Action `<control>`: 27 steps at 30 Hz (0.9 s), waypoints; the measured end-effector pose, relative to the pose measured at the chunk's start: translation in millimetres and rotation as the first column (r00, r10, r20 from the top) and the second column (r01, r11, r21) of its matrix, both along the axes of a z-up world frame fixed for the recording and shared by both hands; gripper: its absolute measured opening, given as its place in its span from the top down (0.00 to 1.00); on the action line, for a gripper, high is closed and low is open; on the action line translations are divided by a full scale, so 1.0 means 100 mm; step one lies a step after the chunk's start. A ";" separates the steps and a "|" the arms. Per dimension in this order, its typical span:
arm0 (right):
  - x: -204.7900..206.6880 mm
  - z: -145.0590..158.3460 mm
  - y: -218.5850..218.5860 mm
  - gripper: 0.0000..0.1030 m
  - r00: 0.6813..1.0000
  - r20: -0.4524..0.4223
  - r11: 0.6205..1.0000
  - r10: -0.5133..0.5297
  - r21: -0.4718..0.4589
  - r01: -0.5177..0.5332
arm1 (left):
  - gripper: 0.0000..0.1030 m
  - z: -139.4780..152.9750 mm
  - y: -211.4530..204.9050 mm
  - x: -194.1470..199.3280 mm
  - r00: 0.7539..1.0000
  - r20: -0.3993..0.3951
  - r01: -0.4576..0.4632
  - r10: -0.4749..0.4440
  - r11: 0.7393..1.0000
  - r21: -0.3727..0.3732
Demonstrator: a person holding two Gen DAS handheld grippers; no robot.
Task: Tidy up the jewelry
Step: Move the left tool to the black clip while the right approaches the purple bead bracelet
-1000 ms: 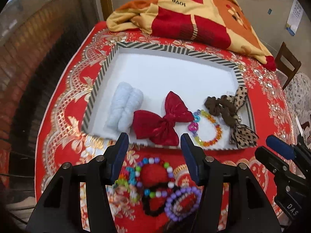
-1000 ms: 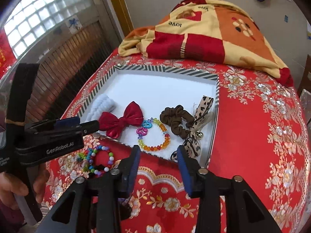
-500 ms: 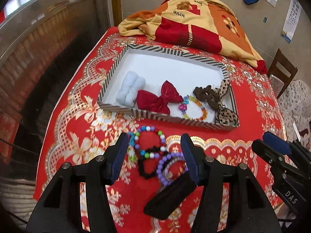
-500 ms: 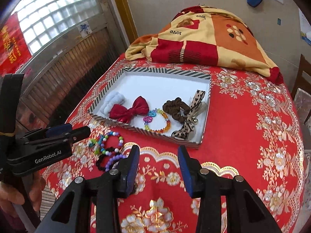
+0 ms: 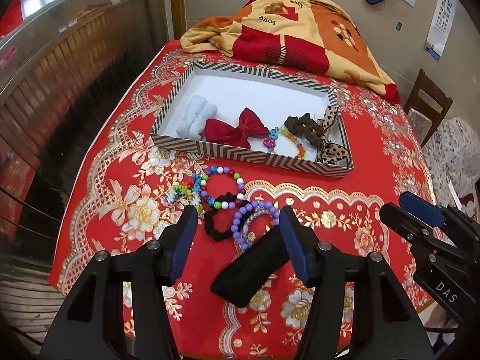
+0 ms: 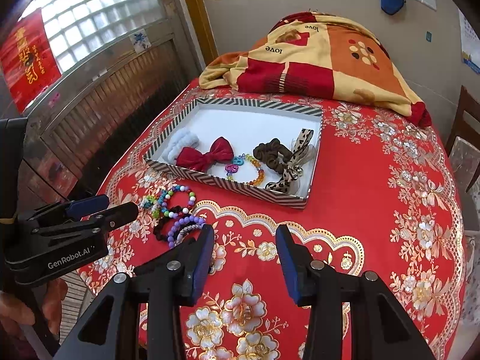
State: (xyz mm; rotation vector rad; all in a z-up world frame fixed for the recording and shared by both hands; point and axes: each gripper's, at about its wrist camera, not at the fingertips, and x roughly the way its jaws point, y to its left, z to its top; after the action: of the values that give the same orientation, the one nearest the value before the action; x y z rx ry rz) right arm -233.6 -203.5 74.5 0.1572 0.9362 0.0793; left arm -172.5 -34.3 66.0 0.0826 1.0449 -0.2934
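A striped tray holds a white scrunchie, a red bow, a coloured bead bracelet, a brown scrunchie and a leopard bow. In front of it on the cloth lie a multicolour bead bracelet, a black scrunchie, a purple bead bracelet and a black hair clip. My left gripper is open above this pile. My right gripper is open and empty over bare cloth, right of the pile.
A folded red and yellow blanket lies behind the tray. The red floral tablecloth covers the table. A wooden chair stands at the right. A brick wall and window are at the left.
Both grippers have pulled back and up from the tray. The loose bracelets and the black clip have come into fuller view in front of the left gripper. Both stay open.
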 end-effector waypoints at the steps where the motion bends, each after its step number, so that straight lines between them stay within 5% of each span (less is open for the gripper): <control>1: -0.02 0.00 0.00 0.60 1.000 0.000 1.000 0.001 -0.002 -0.001 | 0.45 0.00 0.00 -0.02 1.000 0.004 0.002 -0.002 1.000 0.000; 15: 0.01 -0.05 0.06 0.56 1.000 -0.027 1.000 0.013 0.001 -0.013 | 0.45 -0.05 0.02 -0.10 1.000 -0.009 0.015 -0.015 1.000 0.015; 20: 0.02 -0.06 0.04 0.50 0.999 -0.034 1.000 0.013 0.000 -0.013 | 0.45 -0.10 0.09 -0.07 0.998 -0.062 0.028 -0.030 0.999 -0.031; 27: 0.03 -0.24 -0.01 0.48 0.997 -0.080 1.000 0.003 0.017 -0.002 | 0.31 -0.33 0.16 -0.13 0.982 -0.141 0.120 -0.128 0.991 -0.062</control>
State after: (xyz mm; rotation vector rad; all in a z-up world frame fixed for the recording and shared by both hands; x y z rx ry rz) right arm -230.9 -204.5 51.0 0.1757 1.0157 0.0839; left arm -185.3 -18.0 32.6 0.0796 1.1778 -0.4457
